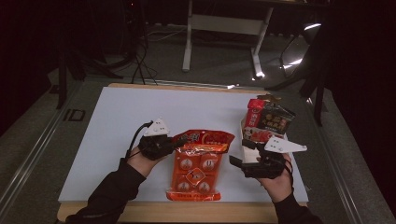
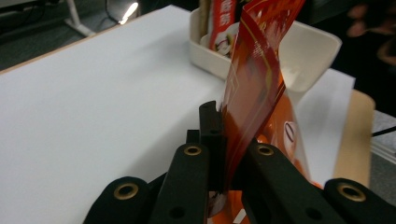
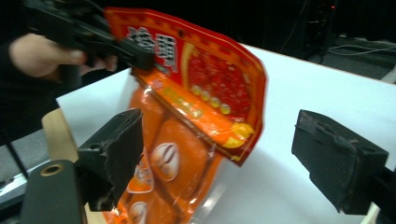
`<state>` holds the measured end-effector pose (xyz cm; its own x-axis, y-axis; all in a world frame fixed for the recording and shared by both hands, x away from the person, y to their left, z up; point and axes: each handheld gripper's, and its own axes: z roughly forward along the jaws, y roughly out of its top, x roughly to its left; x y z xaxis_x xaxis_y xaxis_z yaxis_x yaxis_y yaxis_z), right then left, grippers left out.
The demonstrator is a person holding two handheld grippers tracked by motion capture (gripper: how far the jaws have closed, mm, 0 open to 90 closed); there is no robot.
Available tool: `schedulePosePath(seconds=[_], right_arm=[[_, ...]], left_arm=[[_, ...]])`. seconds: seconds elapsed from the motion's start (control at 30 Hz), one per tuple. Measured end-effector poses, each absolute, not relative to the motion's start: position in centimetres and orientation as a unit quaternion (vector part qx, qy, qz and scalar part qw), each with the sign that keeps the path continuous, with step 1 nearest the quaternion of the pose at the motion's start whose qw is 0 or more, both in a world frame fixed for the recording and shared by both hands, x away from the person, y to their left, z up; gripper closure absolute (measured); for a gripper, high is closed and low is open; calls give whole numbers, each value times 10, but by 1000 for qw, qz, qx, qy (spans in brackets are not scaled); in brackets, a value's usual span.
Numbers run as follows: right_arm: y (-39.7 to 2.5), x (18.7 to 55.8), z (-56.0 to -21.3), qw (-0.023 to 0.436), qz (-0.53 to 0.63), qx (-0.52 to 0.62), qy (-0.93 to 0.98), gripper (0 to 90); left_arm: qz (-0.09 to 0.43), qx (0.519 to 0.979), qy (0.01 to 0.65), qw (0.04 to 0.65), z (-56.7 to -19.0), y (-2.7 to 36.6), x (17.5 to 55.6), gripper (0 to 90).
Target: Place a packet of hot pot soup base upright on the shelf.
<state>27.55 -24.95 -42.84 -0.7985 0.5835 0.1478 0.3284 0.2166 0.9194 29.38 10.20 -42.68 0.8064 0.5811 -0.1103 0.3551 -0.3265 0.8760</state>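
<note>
Lifting looks underway in the high view: the left gripper [image 1: 180, 142] pinches the orange snack bag [image 1: 196, 165] at its 10 o'clock corner on the white table [image 1: 116, 121], a white bin [image 1: 247, 140] of packets at 3 o'clock. The left gripper view shows jaws clamped on the bag's top edge; the right gripper view shows the right gripper [image 3: 219, 158] agape before the bag, likely needing to close on it, the room dark beyond.

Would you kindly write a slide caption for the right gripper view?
Open right tool faces an orange snack bag that the left tool lifts by its top corner.
</note>
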Motion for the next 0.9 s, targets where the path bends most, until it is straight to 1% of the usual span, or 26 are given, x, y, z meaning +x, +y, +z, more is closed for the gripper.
schedulePosePath(seconds=[0.07,0.17,0.2,0.27,0.3,0.33,0.37,0.4,0.43,0.47,0.53,0.6,0.63,0.67,0.7,0.73,0.9], right_arm=[[-249,278,-430,111,552,298,771,166],[-248,281,-432,102,553,299,771,204],[-248,282,-433,94,553,298,772,233],[-247,283,-434,88,555,295,773,237],[-246,284,-435,80,553,291,777,304],[-245,284,-435,77,548,289,781,350],[-244,284,-436,82,543,286,785,397],[-244,283,-436,74,545,279,787,439],[-244,283,-437,63,549,279,785,451],[-244,283,-438,55,550,278,786,525],[-243,283,-440,47,547,272,790,548],[-240,282,-443,29,544,261,797,662],[-240,282,-443,29,543,256,799,708],[-239,282,-443,19,543,251,801,748],[-240,282,-442,4,544,242,803,865],[-241,281,-441,-6,550,233,802,892],[-236,273,-429,11,535,219,816,900]], left_arm=[[111,805,285,509,-424,101,290,900],[107,802,276,518,-420,99,284,900],[106,802,272,521,-419,98,282,900],[105,801,266,526,-416,96,278,900],[103,801,262,528,-415,94,277,900],[104,800,261,530,-414,93,275,900],[103,800,257,533,-413,92,273,900],[102,800,254,534,-412,90,271,900],[105,798,250,538,-411,88,269,900],[105,798,248,539,-410,87,268,900],[103,797,243,543,-408,84,266,900],[100,800,236,542,-407,82,265,900],[100,799,237,544,-407,81,264,900],[96,799,239,544,-407,82,264,900],[93,795,240,549,-407,84,265,900],[88,794,240,551,-408,85,266,899],[74,792,233,559,-408,92,269,895]])
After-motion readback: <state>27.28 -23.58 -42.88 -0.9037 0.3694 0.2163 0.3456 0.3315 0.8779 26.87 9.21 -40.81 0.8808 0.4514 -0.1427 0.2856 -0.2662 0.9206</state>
